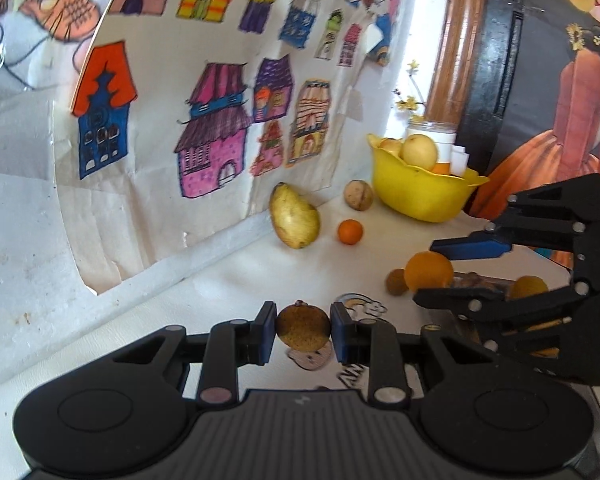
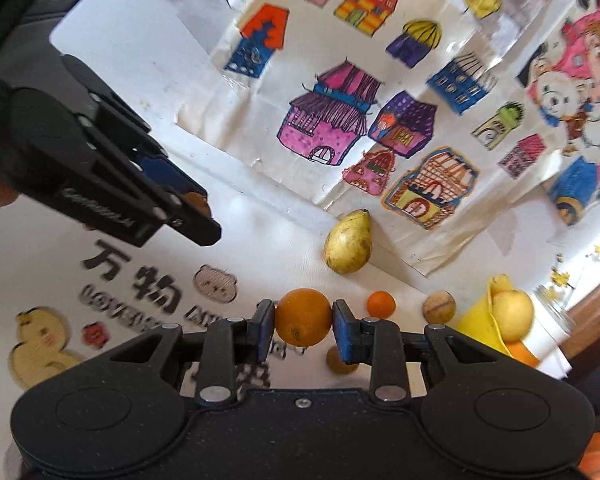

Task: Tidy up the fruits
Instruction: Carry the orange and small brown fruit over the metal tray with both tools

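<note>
My left gripper (image 1: 303,330) is shut on a small brown speckled round fruit (image 1: 303,322), held above the white table. My right gripper (image 2: 303,320) is shut on an orange (image 2: 303,314). The left wrist view shows that orange (image 1: 428,270) between the right gripper's fingers (image 1: 466,249). A yellow bowl (image 1: 420,196) at the back holds a pale yellow round fruit (image 1: 419,151) and others. Loose on the table lie a yellow pear (image 1: 294,216), a small orange (image 1: 350,232), a walnut-like ball (image 1: 358,195) and a small brown fruit (image 1: 396,282).
A wall with taped drawings of houses (image 1: 216,140) runs along the table's far edge. A white jar with yellow flowers (image 1: 436,128) stands behind the bowl. The left gripper (image 2: 208,216) crosses the upper left of the right wrist view. Cartoon stickers (image 2: 40,344) cover the tabletop.
</note>
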Available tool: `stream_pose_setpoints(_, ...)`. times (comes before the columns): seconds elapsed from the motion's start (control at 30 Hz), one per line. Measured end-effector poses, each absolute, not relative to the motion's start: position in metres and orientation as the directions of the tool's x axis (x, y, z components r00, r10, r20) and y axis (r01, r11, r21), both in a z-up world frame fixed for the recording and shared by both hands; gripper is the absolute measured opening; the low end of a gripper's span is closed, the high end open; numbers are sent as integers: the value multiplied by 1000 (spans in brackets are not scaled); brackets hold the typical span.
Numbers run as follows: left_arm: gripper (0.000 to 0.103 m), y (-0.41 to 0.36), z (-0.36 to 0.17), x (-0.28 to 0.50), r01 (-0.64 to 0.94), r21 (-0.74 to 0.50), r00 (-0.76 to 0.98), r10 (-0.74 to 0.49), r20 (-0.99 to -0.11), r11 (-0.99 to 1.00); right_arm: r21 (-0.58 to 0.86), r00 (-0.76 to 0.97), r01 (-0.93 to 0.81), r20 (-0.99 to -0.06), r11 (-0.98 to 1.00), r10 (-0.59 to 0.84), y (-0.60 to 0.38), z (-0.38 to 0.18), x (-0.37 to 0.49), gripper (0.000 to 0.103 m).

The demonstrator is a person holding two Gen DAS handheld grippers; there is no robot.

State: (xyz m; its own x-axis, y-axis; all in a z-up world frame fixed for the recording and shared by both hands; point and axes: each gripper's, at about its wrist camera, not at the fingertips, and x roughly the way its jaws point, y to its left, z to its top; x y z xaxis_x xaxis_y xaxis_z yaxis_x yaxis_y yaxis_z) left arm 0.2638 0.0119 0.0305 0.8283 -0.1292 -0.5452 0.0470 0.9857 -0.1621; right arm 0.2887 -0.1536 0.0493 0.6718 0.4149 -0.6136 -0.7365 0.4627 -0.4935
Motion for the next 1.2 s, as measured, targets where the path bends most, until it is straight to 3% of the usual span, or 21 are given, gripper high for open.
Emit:
stream_pose_setpoints(0.57,31,-71,26,216,195,-184,782,-267,-563,963,-466,724,-662,-599,586,342,-243,57,208,33)
stream_pose_setpoints(1.2,31,-119,6,219,310,-141,728,-330,-601,940,-416,697,-640,-668,647,260,-287,17,206,33)
